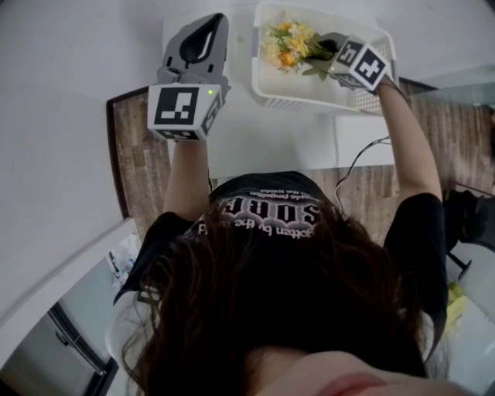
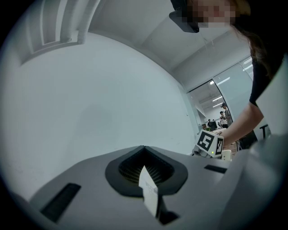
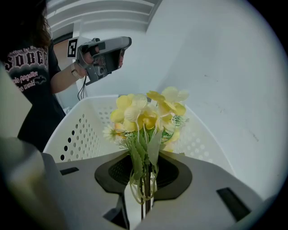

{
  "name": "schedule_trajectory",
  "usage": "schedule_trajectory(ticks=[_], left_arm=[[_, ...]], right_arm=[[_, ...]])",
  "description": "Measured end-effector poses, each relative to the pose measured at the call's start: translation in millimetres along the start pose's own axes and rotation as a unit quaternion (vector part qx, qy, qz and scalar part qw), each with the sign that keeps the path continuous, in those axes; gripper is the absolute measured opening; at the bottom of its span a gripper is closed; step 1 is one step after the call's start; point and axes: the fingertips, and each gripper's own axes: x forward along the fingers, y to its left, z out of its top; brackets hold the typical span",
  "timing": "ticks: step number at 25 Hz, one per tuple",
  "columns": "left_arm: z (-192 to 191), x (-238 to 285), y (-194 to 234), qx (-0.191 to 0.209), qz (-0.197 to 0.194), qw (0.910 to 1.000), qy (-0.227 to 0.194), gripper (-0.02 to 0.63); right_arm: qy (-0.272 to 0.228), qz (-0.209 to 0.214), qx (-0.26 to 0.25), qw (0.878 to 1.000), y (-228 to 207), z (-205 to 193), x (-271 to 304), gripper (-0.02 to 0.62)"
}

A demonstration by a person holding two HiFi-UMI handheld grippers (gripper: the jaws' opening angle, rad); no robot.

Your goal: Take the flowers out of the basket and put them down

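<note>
You're pinching the flowers (image 3: 148, 112) low on their thin stems with the right gripper (image 3: 144, 179) – jaws nearly together on the bundle, blooms sitting above the basket (image 3: 76, 134) at the tabletop's (image 1: 286, 147) far edge. They're looking light, floppy and probably fake, so grab stems, not petals. The left gripper (image 2: 145, 157) is sitting closed and empty. The only writing is the shirt print, and I'm not managing to read it.

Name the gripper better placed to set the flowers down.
Right. The right gripper holds the yellow artificial flowers by their stems over the white perforated basket; the left gripper holds nothing.
</note>
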Motion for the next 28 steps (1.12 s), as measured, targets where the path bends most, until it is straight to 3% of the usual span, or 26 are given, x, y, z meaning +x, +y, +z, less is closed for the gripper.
schedule_trajectory(ticks=[15,28], left_arm=[[8,-19,0,0.001,-0.009,0.9999,-0.007,0.000],[14,-43,-6,0.010,-0.009,0.9998,-0.011,0.000]], right_arm=[[-0.037,-0.048,0.000,0.998,-1,44,-52,0.120],[-0.052,-0.059,-0.022,0.997,19,75,-78,0.120]])
